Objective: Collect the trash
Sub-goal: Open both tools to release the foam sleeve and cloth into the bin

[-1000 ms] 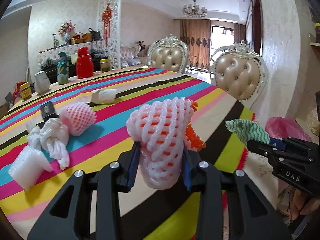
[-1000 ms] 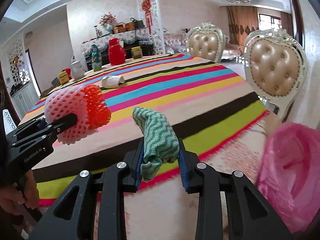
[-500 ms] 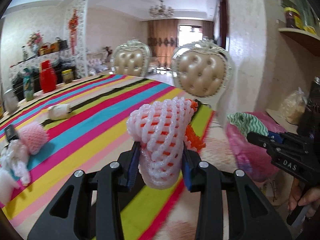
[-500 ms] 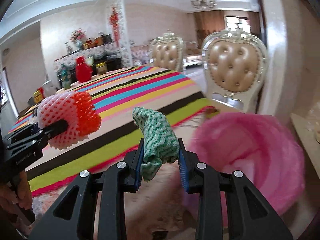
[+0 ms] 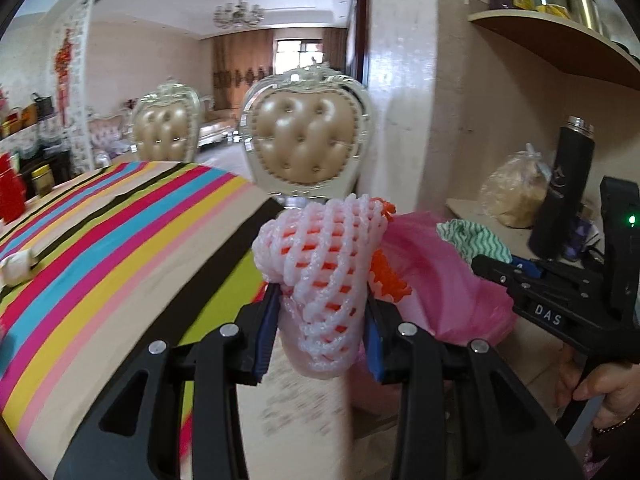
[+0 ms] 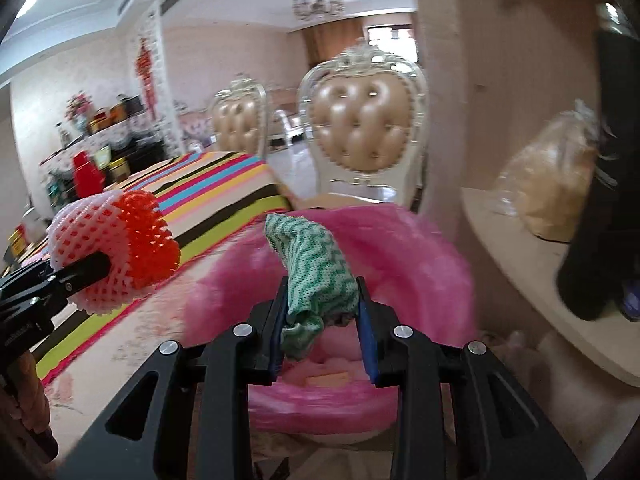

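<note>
A: Left to right, quick. Striped table (image 5: 120, 240) fills the left side, its near edge cutting diagonally down toward the left gripper (image 5: 320, 312). One small white scrap (image 5: 16, 266) lies near its far-left edge.

B: Left gripper state?

A: Pinching the foam fruit nets (image 5: 320, 272), white over orange, upright between the blue pads. They're off the table edge, just beside the pink bin bag (image 5: 440, 280).

B: Then the bag?

A: In the right wrist view the bag (image 6: 420, 256) sits open between the table edge (image 6: 240, 216) and the beige ledge (image 6: 520, 280). Its rim is blurred. The padded chair (image 6: 364, 128) stands right behind it, so the gap is tight.

B: Right gripper?

A: The right gripper (image 6: 324, 308) is clamped on the green zigzag cloth (image 6: 316, 268), hanging over the bag's mouth. Some yellowish bit (image 6: 328, 379) lies inside.

B: Far right?

A: A plastic bag of something tan (image 6: 556, 184) and a black bottle (image 5: 560, 188) stand on the ledge, close to the bag's right side.
</note>
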The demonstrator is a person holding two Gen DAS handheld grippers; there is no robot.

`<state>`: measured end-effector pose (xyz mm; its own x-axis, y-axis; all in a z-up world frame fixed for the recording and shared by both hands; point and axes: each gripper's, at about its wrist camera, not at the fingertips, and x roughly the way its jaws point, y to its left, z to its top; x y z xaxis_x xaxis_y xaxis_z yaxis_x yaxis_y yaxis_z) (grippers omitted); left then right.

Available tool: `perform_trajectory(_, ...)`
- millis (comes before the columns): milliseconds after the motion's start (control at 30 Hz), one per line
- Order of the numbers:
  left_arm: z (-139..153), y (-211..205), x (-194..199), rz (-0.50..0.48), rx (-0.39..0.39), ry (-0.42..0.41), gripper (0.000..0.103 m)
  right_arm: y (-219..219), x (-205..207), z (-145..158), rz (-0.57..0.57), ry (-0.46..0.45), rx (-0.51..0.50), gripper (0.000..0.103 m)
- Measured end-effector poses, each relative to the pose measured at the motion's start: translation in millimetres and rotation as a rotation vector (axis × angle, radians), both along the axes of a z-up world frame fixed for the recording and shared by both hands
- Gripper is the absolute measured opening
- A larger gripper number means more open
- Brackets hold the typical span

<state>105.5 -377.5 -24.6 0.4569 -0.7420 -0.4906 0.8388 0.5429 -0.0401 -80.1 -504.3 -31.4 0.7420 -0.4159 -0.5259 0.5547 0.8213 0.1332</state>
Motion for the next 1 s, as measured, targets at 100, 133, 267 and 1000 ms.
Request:
perform_trajectory(100,0.4,-24.0,-4.0,-0.039,-0.007,0.006,0.036,-16.3,-8.7,-1.7,-0.039,-0.003,0.005,0.031)
perform_trajectory(133,0.9,-29.4,-7.4,-0.049,-0.009,0.007,0.036,-20.2,-10.4,-2.1,-0.047,-0.005,0.007,0.031)
perform_trajectory(267,-0.7,-54.6,-12.3,-0.088,-0.013,0.014,0.037,-33.7,-17.5,-3.6,-0.073,-0.008,0.012,0.031)
perform_trajectory(1000,-5.7,-20.3,35.2,0.063,0.003,0.035,0.091,-41.6,-1.4,5.3,-0.043,-0.060,0.055,0.057)
